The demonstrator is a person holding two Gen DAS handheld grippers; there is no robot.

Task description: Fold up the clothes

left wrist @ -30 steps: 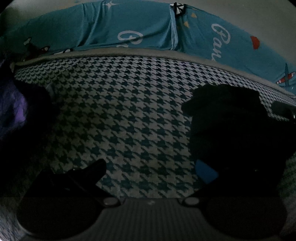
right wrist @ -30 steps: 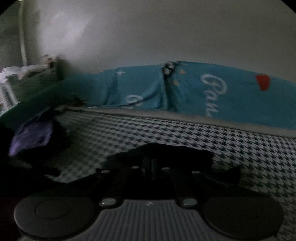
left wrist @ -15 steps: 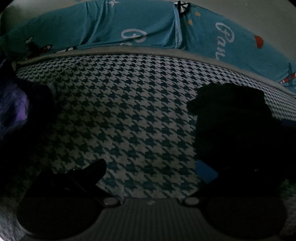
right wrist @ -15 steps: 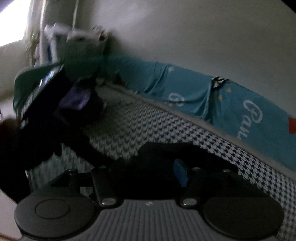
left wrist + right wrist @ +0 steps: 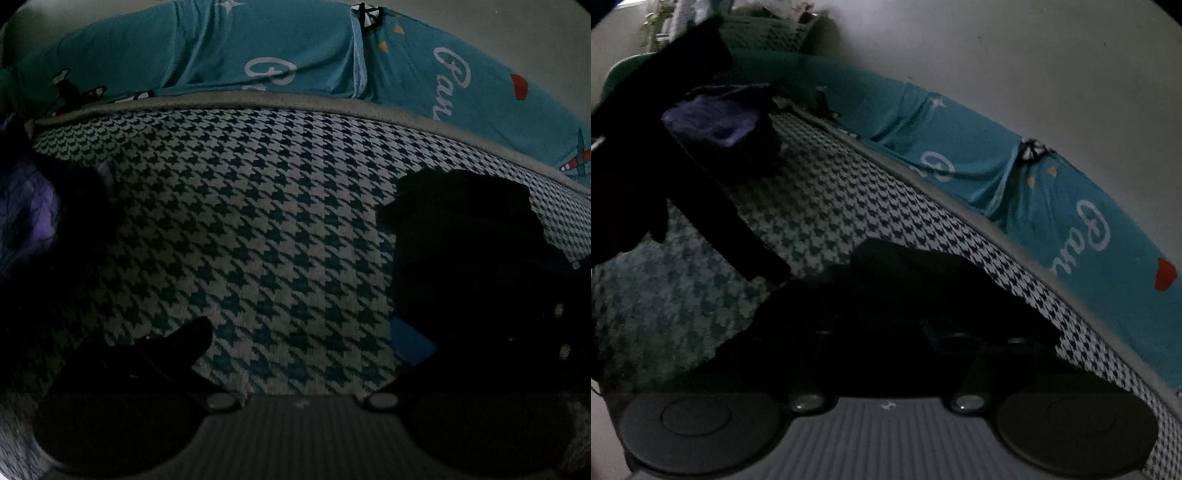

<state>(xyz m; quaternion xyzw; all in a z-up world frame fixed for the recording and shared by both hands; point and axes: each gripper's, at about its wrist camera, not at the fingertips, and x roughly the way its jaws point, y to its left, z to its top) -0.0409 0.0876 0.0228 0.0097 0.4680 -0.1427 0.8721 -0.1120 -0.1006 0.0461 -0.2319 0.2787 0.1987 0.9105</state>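
A black garment (image 5: 465,236) lies bunched on the houndstooth bed cover (image 5: 258,221), at the right of the left wrist view. My left gripper (image 5: 295,343) hovers open over bare cover just left of the garment, with nothing between its fingers. The blue pad (image 5: 410,343) of its right finger sits at the garment's edge. In the tilted right wrist view the same black garment (image 5: 923,280) fills the space in front of my right gripper (image 5: 886,343). Its jaws are closing with black cloth between them. The dark fingers merge with the cloth, so contact is unclear.
A teal printed sheet (image 5: 277,55) hangs along the wall behind the bed's grey edge (image 5: 258,101). A purple garment (image 5: 713,118) sits on a dark pile at the bed's left end. A long dark shape (image 5: 713,206) slants down beside it, arm or cloth unclear.
The right gripper went from shut to open, then narrowed again, while it rolled and sank toward the black garment. The left gripper's view is unchanged.
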